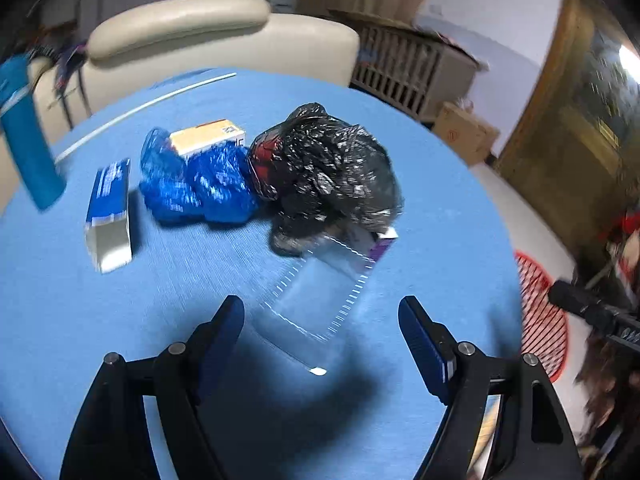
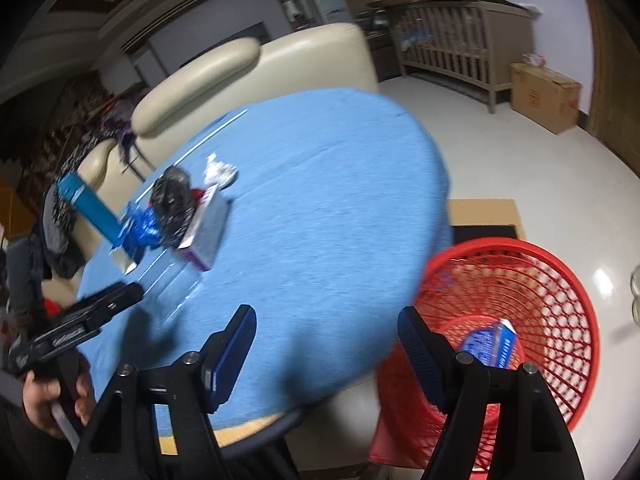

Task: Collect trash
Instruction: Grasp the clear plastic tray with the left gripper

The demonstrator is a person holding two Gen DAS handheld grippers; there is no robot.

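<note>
Left gripper [image 1: 320, 320]: nearest the left wrist camera, jaws spread wide with nothing between the pads, hanging over the blue surface [image 1: 440, 208].
Clear plastic sleeve [image 1: 320, 292]: flat on the surface just ahead of the left jaws, one corner under the black bag.
Black bag [image 1: 332, 168]: crumpled plastic near the middle of the surface, something red showing through at its left side.
Purple-edged box [image 1: 384, 242]: tucked against the bag's right side, mostly hidden in the left wrist view.
Blue plastic [image 1: 196, 184]: crumpled, touching the black bag on its left.
Orange-and-white carton [image 1: 208, 138]: resting behind the blue plastic, touching it.
Blue-and-white carton [image 1: 108, 216]: lying alone, left of the blue plastic, apart from it.
Tall blue box [image 1: 28, 132]: upright at the surface's far left edge, blurred.
Crumpled white paper [image 2: 218, 172]: beyond the black bag, seen from the right wrist.
Right gripper [image 2: 326, 340]: jaws spread, holding nothing, above the near rim of the surface beside the basket.
Red basket [image 2: 560, 280]: mesh bin on the floor to the right of the surface.
Blue-and-white packet [image 2: 490, 342]: lying inside the basket.
Hand [image 2: 48, 404]: grips the left gripper's handle at the lower left of the right wrist view.
Cream sofa [image 1: 224, 40]: behind the surface.
</note>
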